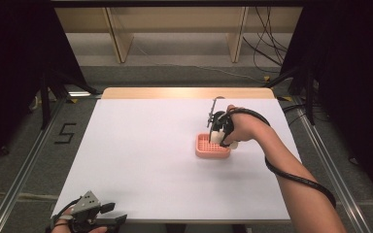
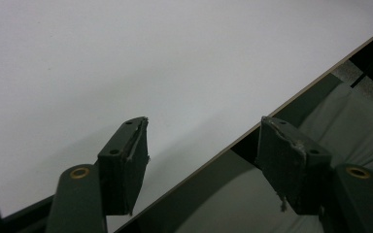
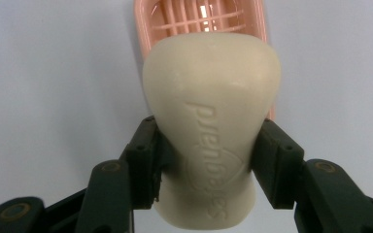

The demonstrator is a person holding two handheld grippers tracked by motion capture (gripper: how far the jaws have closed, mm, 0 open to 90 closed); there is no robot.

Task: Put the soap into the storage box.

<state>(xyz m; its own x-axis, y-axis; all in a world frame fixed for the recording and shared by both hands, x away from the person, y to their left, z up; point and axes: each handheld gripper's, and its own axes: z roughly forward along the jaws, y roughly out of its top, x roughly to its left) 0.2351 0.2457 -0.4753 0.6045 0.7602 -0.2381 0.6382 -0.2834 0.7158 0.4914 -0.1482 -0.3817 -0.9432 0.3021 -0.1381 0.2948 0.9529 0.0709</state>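
A cream bar of soap (image 3: 209, 116) with embossed lettering sits between the two black jaws of my right gripper (image 3: 204, 160), which is shut on it. Just beyond the soap lies a pink slatted soap dish (image 3: 204, 19). In the high view the right gripper (image 1: 218, 133) holds the soap (image 1: 215, 137) over the pink dish (image 1: 209, 149), right of the table's middle. My left gripper (image 1: 108, 213) hovers at the table's near left corner. In the left gripper view its jaws stand wide apart around nothing, the left gripper (image 2: 204, 141) straddling the table edge.
The white table top (image 1: 141, 155) has a wooden strip along its far edge. Grey floor (image 2: 349, 116) shows beyond the table's near edge. A black cable (image 1: 296, 177) trails along the person's right forearm. Wooden shelving legs and loose cables lie behind the table.
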